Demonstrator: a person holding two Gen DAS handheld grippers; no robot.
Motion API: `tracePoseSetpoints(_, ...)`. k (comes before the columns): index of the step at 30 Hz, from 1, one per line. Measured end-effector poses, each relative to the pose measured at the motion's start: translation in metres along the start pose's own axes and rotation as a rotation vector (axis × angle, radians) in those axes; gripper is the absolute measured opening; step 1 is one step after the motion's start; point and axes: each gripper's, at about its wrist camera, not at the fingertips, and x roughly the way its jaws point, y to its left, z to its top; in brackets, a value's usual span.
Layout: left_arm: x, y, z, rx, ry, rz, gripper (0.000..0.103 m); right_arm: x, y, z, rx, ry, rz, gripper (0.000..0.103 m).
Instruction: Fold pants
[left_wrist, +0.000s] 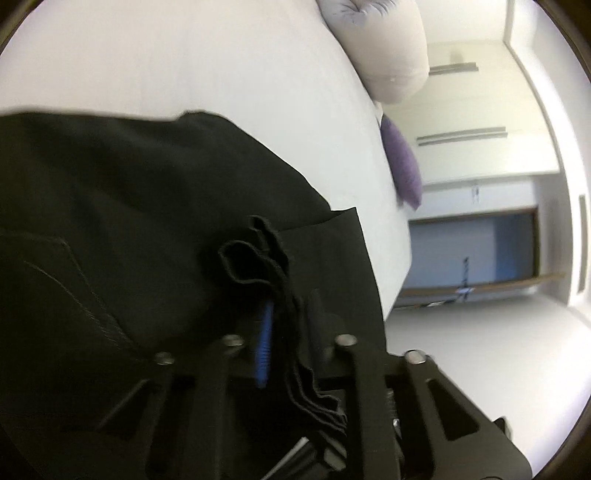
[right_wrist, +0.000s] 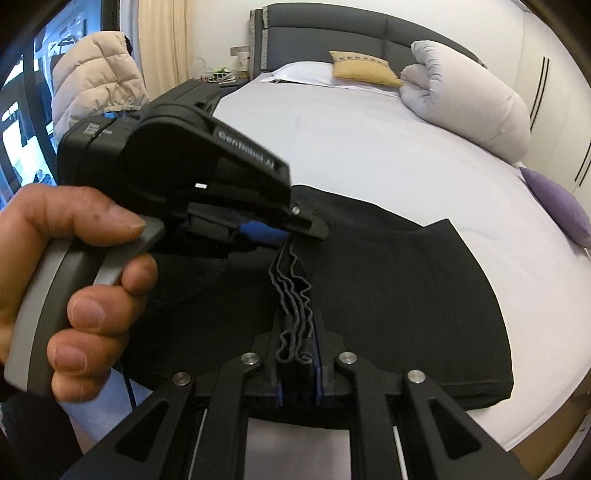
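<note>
Black pants (right_wrist: 388, 295) lie folded on the white bed sheet (right_wrist: 351, 147). A bunched, layered edge of the fabric (right_wrist: 291, 288) rises from them and runs between both grippers. My right gripper (right_wrist: 298, 332) is shut on the near end of that edge, with blue pads beside the folds. A hand (right_wrist: 74, 258) holds my left gripper (right_wrist: 295, 230), which clamps the far end of the same edge. In the left wrist view my left gripper (left_wrist: 291, 317) pinches the bunched hem (left_wrist: 258, 254), a blue pad (left_wrist: 264, 343) showing beside it. The pants (left_wrist: 129, 221) fill the lower left there.
A rolled white duvet (right_wrist: 465, 110) and a purple cushion (right_wrist: 557, 206) lie along the bed's right side. A yellow pillow (right_wrist: 364, 68) rests by the dark headboard (right_wrist: 332, 33). A puffy jacket (right_wrist: 92, 74) hangs at the left. The bed edge (left_wrist: 399, 258) drops to the floor.
</note>
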Motion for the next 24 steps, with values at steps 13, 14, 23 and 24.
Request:
tracePoseSetpoints(13, -0.04, 0.023, 0.015, 0.062, -0.008, 0.127, 0.008, 0.028, 0.04, 0.011, -0.108, 0.046, 0.045, 0.014)
tracePoseSetpoints(14, -0.038, 0.028, 0.015, 0.053, -0.008, 0.127, 0.008, 0.031, 0.043, 0.011, -0.111, 0.053, 0.048, 0.014)
tracePoseSetpoints(23, -0.033, 0.059, 0.019, 0.008, -0.01, 0.119, 0.01, 0.055, 0.05, -0.003, -0.097, 0.122, 0.119, 0.045)
tracePoseSetpoints(24, -0.036, 0.061, 0.018, 0.007, -0.012, 0.114, 0.01, 0.054, 0.049, -0.003, -0.085, 0.125, 0.129, 0.052)
